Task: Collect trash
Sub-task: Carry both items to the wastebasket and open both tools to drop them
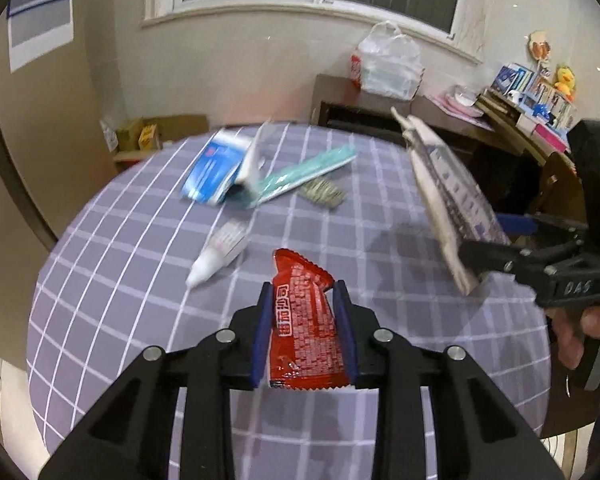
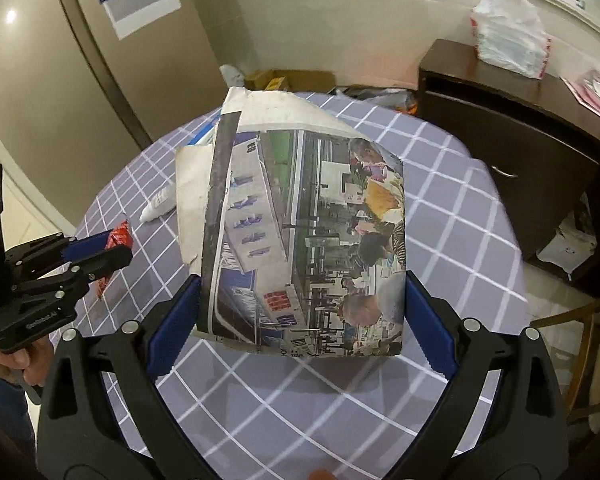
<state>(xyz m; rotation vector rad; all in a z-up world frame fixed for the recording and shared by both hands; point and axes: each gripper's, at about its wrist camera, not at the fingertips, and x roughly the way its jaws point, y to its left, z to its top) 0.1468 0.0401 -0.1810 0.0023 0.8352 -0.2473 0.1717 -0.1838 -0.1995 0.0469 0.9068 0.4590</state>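
Two hand-held grippers above the checked desk point(image 1: 112, 240), each loaded: left hand-held gripper point(image 1: 305, 332) clamped narrow on a red snack wrapper point(image 1: 304, 320), right hand-held gripper point(image 2: 300, 320) spread wide yet pressing both sides of a folded newspaper point(image 2: 300, 232). Both held clear of the cloth. Still lying there: white tube point(image 1: 216, 254), blue packet point(image 1: 216, 170), teal packet point(image 1: 308, 172).

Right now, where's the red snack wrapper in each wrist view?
Left wrist: red snack wrapper at lower centre, pinched in the left claw above the checked tablecloth.
Right wrist: wrapper at the left edge, poking out of that claw, mostly hidden by its fingers.
Shared landmark: the white squeeze bottle lying on the cloth just beyond the wrapper.
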